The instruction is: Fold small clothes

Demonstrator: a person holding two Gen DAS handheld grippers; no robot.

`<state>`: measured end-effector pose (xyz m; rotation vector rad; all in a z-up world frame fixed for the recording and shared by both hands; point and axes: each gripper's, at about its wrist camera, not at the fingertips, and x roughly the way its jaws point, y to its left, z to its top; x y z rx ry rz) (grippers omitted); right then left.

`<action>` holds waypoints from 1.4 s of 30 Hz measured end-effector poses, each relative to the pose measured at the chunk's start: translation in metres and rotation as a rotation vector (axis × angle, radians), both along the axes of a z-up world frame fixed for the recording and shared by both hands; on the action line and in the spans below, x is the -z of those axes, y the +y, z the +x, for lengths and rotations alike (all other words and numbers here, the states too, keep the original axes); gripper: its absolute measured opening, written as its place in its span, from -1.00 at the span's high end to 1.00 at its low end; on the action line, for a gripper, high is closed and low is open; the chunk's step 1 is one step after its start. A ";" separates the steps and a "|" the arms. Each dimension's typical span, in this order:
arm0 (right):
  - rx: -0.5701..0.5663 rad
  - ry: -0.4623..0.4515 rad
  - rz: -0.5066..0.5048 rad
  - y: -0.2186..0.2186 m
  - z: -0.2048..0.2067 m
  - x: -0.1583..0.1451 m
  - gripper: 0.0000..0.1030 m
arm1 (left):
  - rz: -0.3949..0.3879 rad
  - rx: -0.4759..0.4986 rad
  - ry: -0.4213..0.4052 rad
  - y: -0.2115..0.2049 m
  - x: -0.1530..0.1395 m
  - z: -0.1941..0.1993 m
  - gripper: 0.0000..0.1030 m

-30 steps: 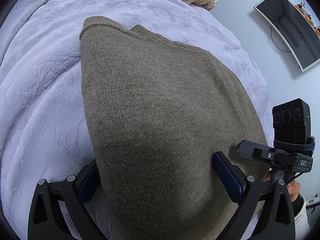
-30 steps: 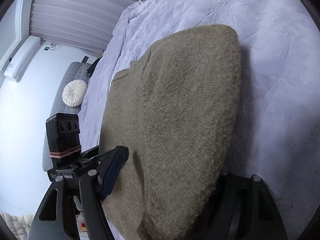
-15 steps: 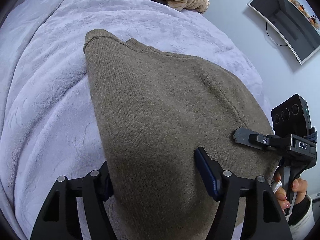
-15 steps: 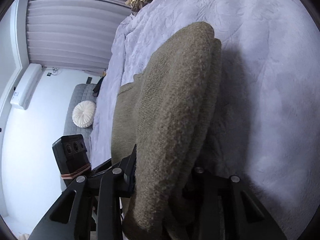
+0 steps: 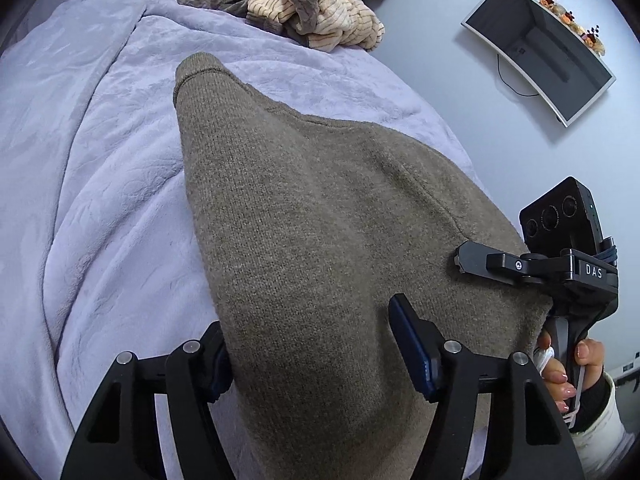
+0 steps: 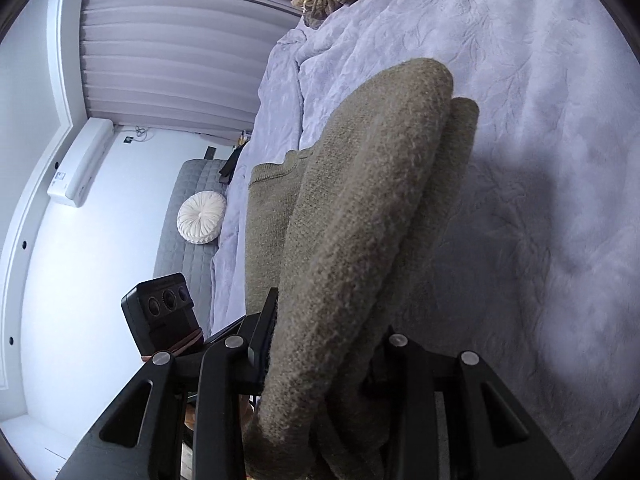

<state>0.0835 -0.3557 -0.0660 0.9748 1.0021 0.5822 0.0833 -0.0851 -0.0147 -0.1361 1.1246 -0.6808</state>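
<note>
- Left gripper (image 5: pixel 316 344): its two fingers are straddling the near edge of the olive-brown knit sweater (image 5: pixel 320 240), one finger hidden under the left fold, the blue-padded finger (image 5: pixel 412 352) lying on top of the fabric. It is grasping the sweater.
- The sweater is lying folded on the lavender plush blanket (image 5: pixel 100 160), running away from the grippers, its ribbed hem corner pointing toward the far end of the bed.
- Right gripper (image 6: pixel 324 344): clenched on the sweater's thick doubled edge, fabric bulging out between the fingers; in the left view it (image 5: pixel 472 258) is sitting at the sweater's right edge, with the person's right hand (image 5: pixel 568 368) wrapping the handle.
- Left view only: a pile of striped beige clothes (image 5: pixel 320 12) at the far end of the bed, and a wall-mounted screen (image 5: pixel 536 48).
- Right view only: two stacked sweater layers seen edge-on (image 6: pixel 380 200), pleated curtains (image 6: pixel 180 40), an air conditioner (image 6: pixel 80 160), a grey quilted bench (image 6: pixel 180 240) with a round white cushion (image 6: pixel 202 218).
</note>
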 end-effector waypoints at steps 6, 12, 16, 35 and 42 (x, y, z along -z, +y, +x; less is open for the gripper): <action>-0.043 -0.033 0.011 0.031 -0.030 -0.020 0.30 | 0.021 -0.019 -0.026 0.027 -0.018 -0.035 -0.35; -0.082 -0.027 0.028 0.070 -0.052 -0.016 0.30 | 0.070 -0.045 -0.026 0.062 -0.018 -0.065 -0.35; -0.096 -0.018 0.027 0.087 -0.060 -0.005 0.30 | 0.088 -0.068 -0.021 0.081 -0.010 -0.075 -0.35; 0.019 0.074 -0.166 0.093 -0.038 0.026 0.43 | 0.178 -0.201 -0.009 0.124 0.044 -0.082 -0.35; -0.131 -0.107 -0.641 0.135 -0.024 -0.014 0.44 | 0.244 -0.217 -0.062 0.115 0.046 -0.092 -0.35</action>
